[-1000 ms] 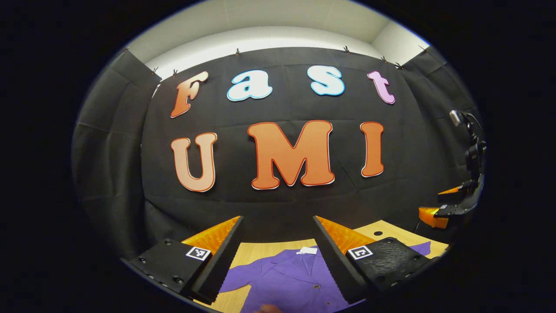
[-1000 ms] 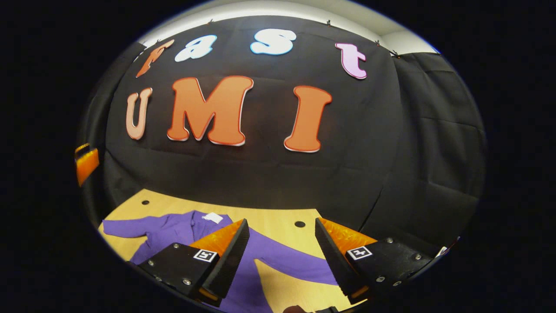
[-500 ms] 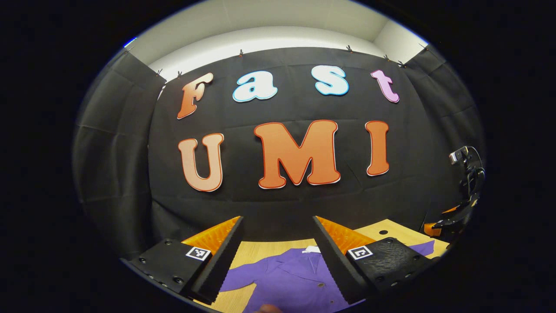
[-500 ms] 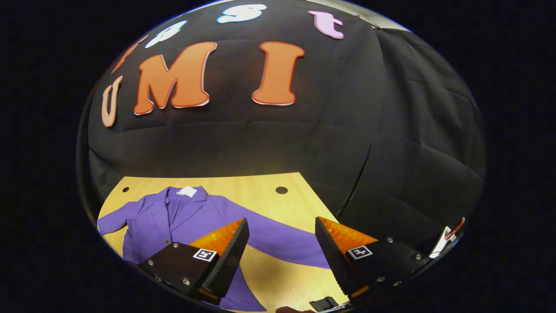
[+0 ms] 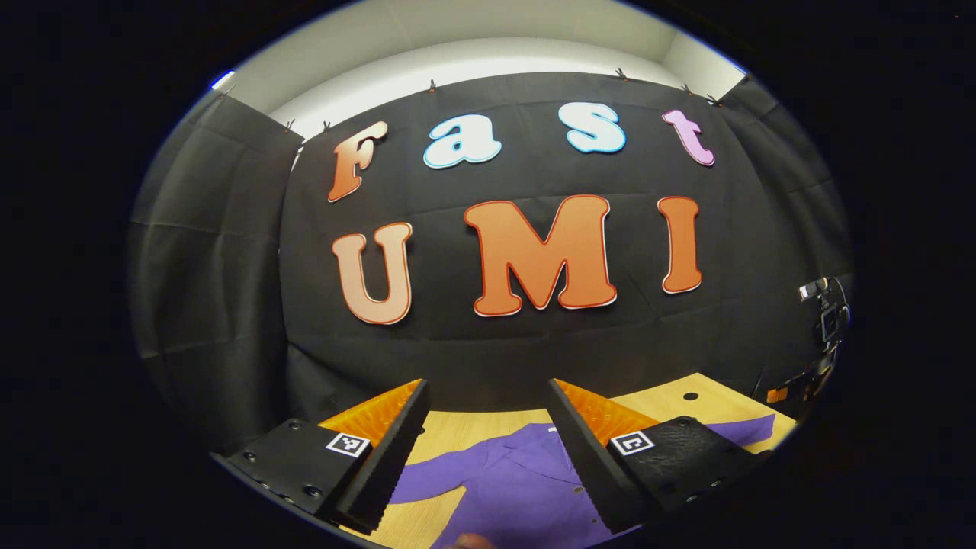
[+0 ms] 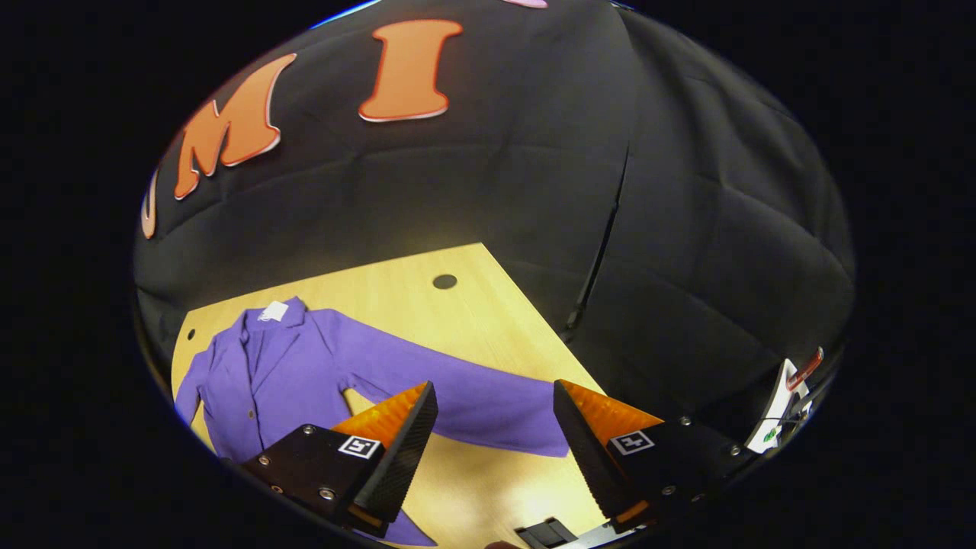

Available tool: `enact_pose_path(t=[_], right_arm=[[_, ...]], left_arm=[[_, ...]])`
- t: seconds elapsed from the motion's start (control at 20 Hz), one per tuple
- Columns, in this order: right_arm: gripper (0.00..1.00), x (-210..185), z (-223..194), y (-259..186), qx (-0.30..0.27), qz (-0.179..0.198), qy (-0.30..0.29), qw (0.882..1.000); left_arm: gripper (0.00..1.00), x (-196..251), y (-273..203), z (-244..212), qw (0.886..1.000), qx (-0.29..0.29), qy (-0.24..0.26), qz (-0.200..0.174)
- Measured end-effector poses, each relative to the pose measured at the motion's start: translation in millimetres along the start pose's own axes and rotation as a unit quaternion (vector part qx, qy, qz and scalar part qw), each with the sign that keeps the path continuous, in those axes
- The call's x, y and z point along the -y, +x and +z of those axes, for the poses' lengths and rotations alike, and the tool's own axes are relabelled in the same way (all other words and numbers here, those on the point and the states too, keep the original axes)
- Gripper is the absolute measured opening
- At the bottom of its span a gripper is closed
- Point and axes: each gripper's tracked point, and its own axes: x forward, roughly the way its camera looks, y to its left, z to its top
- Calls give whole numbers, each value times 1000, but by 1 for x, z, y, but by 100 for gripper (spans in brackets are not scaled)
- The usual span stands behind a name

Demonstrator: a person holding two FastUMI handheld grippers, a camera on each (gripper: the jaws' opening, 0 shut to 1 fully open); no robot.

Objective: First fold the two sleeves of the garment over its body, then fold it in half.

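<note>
Fingers of the right claw (image 6: 492, 427) stand wide apart above the table (image 6: 473, 313), holding nothing; through the gap lies one long sleeve (image 6: 465, 408) of the purple jacket (image 6: 282, 366), stretched across the wood toward the claw's side. The right gripper view takes in the jacket spread flat, collar toward the wall, white tag (image 6: 273, 311) at the neck. The left gripper view catches just the collar and chest between the left claw (image 5: 488, 427), likewise wide apart, empty, above the jacket (image 5: 518, 488), with the other claw (image 5: 820, 343) far off right.
</note>
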Motion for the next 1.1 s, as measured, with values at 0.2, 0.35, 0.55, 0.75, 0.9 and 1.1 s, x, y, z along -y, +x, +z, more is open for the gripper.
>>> enact_pose_path(t=[0.2, 0.35, 0.55, 0.75, 0.9, 1.1], right_arm=[[94, 24, -21, 30, -56, -16, 20, 998], [94, 39, -32, 44, -95, -22, 26, 995], [94, 47, -58, 59, -176, -4, 51, 983], [94, 53, -79, 78, -243, 14, 84, 966], [94, 55, -88, 92, -265, 27, 97, 959], [95, 63, -99, 104, -285, 17, 106, 952]], left_arm=[[99, -3, -3, -19, 1000, -26, 0, 16], [100, -3, -6, -27, 999, -40, 2, 25], [99, -2, -9, -34, 998, -51, 6, 37], [99, 0, -13, -41, 997, -64, 7, 47], [99, 5, -15, -47, 996, -79, 14, 49], [99, 12, -17, -40, 996, -74, 30, 48]])
